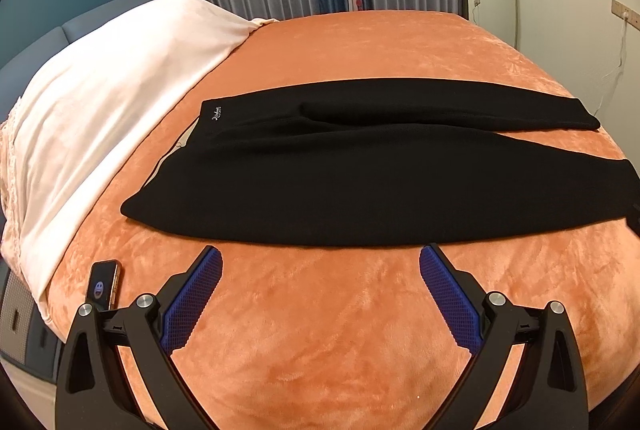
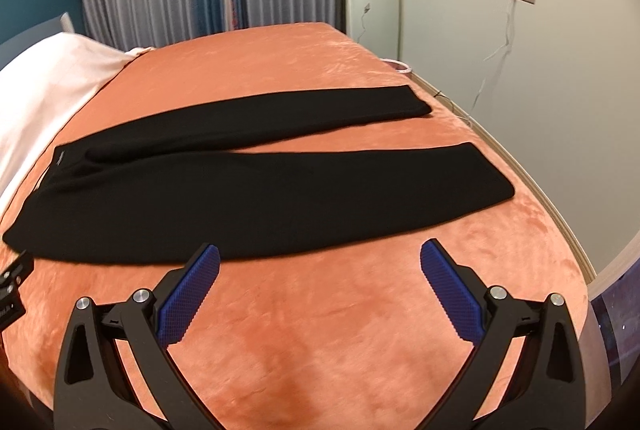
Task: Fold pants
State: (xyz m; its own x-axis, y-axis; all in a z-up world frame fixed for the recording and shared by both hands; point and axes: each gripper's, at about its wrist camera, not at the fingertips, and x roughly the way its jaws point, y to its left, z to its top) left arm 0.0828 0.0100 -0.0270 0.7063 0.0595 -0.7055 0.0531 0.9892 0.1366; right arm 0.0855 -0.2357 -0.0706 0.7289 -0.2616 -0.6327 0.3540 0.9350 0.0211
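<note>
Pants (image 1: 360, 166) of matte black knit lie flat across the plushy orange blanket (image 1: 360, 330) in the left wrist view, waistband toward nine o'clock, legs tapering toward three. The left gripper (image 1: 320, 262) hangs at six o'clock, its blue ribbed pads (image 1: 192, 302) spread wide, holding nothing. A smooth white pillow (image 1: 100, 102) sits at ten o'clock, a glossy phone (image 1: 105, 284) at eight.

In the right wrist view, the pants' legs (image 2: 248, 190) fork into a V toward two o'clock. The right gripper (image 2: 320, 258) gapes empty at six o'clock, short of the fabric.
</note>
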